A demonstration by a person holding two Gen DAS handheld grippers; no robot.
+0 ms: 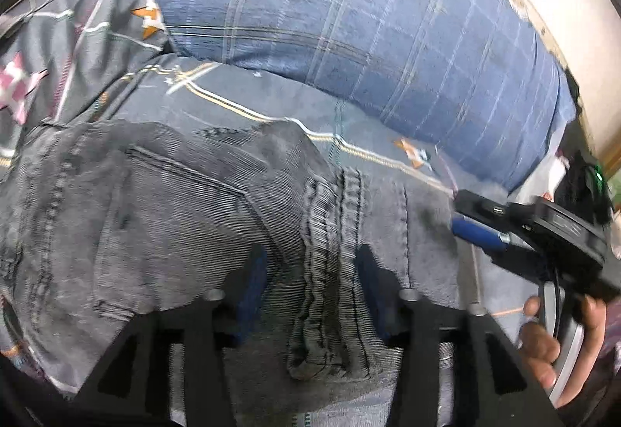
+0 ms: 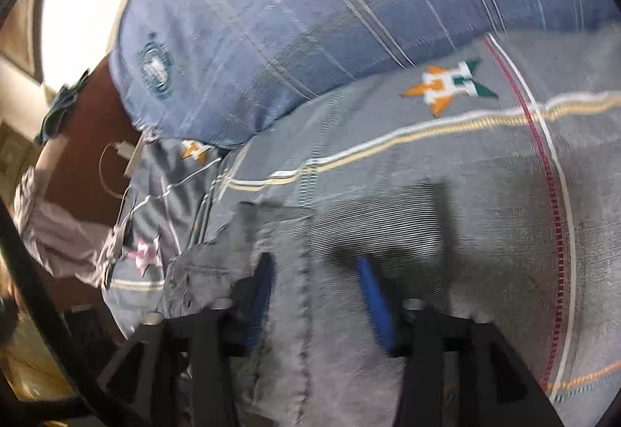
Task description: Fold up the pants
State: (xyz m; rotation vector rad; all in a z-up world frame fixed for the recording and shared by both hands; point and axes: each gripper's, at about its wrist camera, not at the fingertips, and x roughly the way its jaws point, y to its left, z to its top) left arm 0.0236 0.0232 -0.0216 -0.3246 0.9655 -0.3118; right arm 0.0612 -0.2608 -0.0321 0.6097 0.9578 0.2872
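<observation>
Grey jeans (image 1: 163,217) lie folded on a patterned grey bedsheet (image 1: 372,139). In the left wrist view my left gripper (image 1: 310,291) hangs just over a thick stitched hem (image 1: 330,271), its blue pads (image 1: 252,287) apart on either side and not pressing it. My right gripper (image 1: 481,229) reaches onto the jeans' right edge, held by a hand (image 1: 543,334). In the right wrist view my right gripper (image 2: 318,295) stands open over the jeans (image 2: 333,240), with one blue pad (image 2: 374,302) against the cloth and nothing pinched.
A big blue plaid pillow (image 1: 368,19) lies on the bed just beyond the jeans, also seen as the pillow (image 2: 291,7) in the right wrist view. The sheet's edge drops at the left (image 2: 128,233), where a white charger cable (image 2: 116,163) hangs over a brown surface.
</observation>
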